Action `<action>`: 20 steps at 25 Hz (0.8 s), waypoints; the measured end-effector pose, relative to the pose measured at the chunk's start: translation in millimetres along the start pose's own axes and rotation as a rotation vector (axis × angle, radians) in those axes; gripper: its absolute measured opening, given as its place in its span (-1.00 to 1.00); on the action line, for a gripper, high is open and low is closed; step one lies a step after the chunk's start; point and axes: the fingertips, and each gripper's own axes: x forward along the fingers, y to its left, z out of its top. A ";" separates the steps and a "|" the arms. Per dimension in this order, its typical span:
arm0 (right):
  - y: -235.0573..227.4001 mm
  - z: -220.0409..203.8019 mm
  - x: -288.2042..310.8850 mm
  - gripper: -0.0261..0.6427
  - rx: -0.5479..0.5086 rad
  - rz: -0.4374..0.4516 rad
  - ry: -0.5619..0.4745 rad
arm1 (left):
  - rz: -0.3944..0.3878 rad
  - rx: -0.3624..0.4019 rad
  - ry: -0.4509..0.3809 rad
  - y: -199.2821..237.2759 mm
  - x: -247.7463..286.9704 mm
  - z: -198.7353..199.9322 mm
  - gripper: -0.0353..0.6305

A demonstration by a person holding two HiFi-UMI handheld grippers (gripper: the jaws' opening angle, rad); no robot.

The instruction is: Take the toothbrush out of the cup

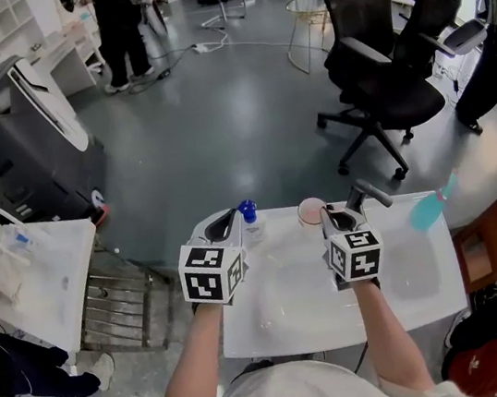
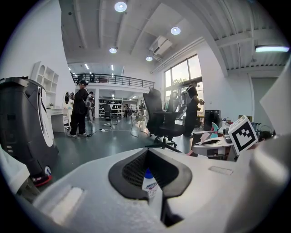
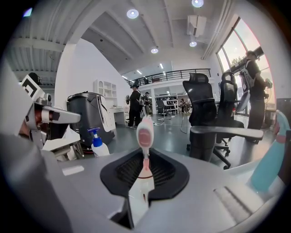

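A pink-and-white toothbrush (image 3: pixel 145 136) stands upright between the jaws of my right gripper (image 3: pixel 145 175), which is shut on its handle, brush head above the pads. In the head view the right gripper (image 1: pixel 334 217) hovers just right of the pink cup (image 1: pixel 311 212) at the back rim of the white sink (image 1: pixel 295 312); the brush itself is hidden there. My left gripper (image 1: pixel 226 224) is held over the sink's left side beside a blue-capped pump bottle (image 1: pixel 248 215). Its jaws (image 2: pixel 152 182) stand a narrow gap apart with nothing held; the bottle (image 2: pixel 149 181) shows through the gap.
A grey faucet (image 1: pixel 367 193) rises behind the right gripper. A teal bottle (image 1: pixel 430 209) stands at the sink's right back corner. Black office chairs (image 1: pixel 374 61) stand beyond, a dark grey machine (image 1: pixel 16 146) to the left, and people far back.
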 end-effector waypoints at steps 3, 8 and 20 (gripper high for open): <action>0.1 5.9 -2.3 -0.81 -0.007 0.002 -0.009 | -0.001 0.001 -0.002 -1.4 -0.3 1.5 -0.88; 2.6 17.1 -7.5 -0.81 -0.018 0.006 -0.029 | -0.001 0.002 -0.009 -2.5 -2.7 4.7 -0.88; 13.0 63.5 -27.6 -0.81 -0.061 0.028 -0.130 | 0.015 0.005 -0.032 -3.5 -10.0 10.5 -0.88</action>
